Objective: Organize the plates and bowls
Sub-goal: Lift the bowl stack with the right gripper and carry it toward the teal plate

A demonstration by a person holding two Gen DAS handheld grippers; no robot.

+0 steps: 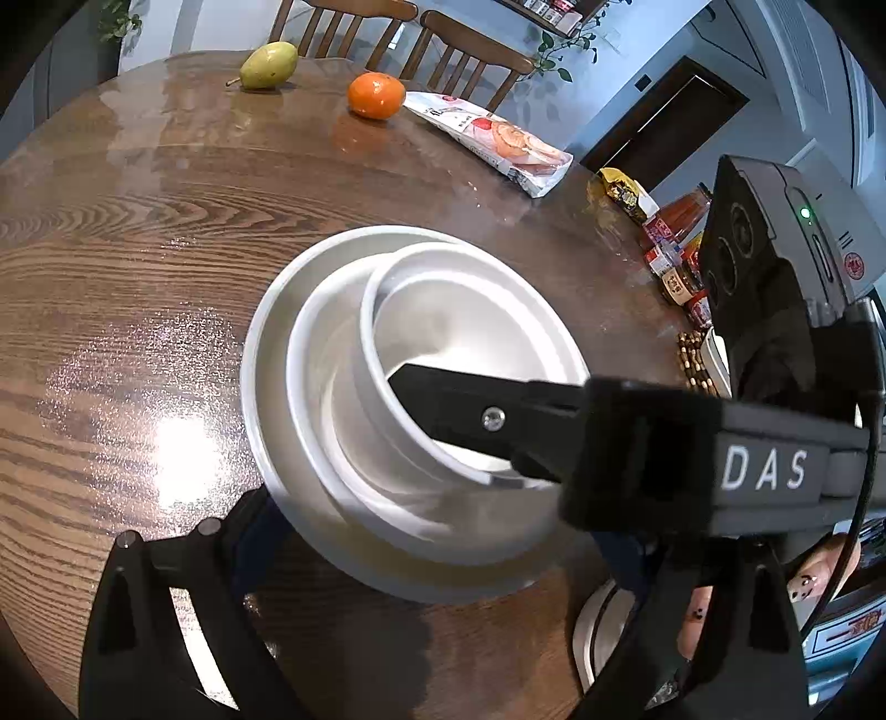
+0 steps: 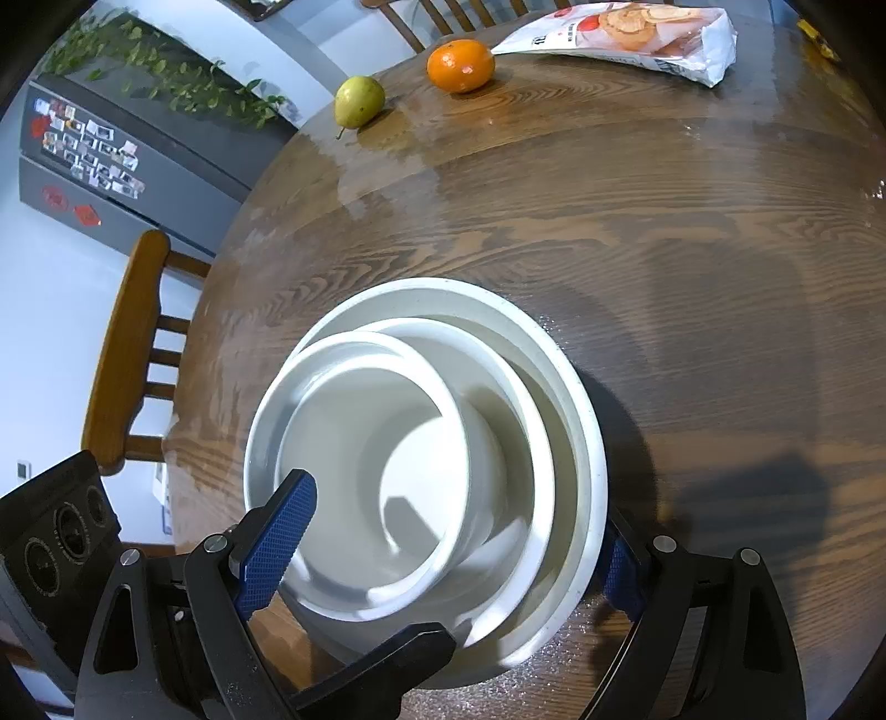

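**Nested bowls sit between my two grippers, right one closer in**

On my left, my left gripper (image 1: 354,554) hangs with its jaws wide apart and nothing between them. In its own view the one finger I can see well stays short of the stack's near rim, low at the left; the other side is hidden behind my right gripper's body, so I cannot tell how near it comes. The stack lies ahead of this gripper and slightly to the right.

In the middle stands the stack itself, on the wooden counter (image 2: 692,266): a small white bowl (image 2: 371,465) nested in a medium white bowl (image 2: 518,443), and that inside a large white bowl (image 2: 581,399). The small bowl sits off-centre, pushed toward the left wall as the right wrist view shows it. All three are upright. Far beyond them lie a pear (image 2: 359,101), an orange (image 2: 460,65) and a snack bag (image 2: 637,33), well apart from the stack.

On my right, my right gripper (image 2: 443,554) is also spread wide and clamps nothing. Its blue-padded left finger (image 2: 277,548) reaches over the rim into the bowls, while the other finger stays outside the large bowl's wall, so the near rim lies between the two.

I judge the right hand the better placed to act on the stack.
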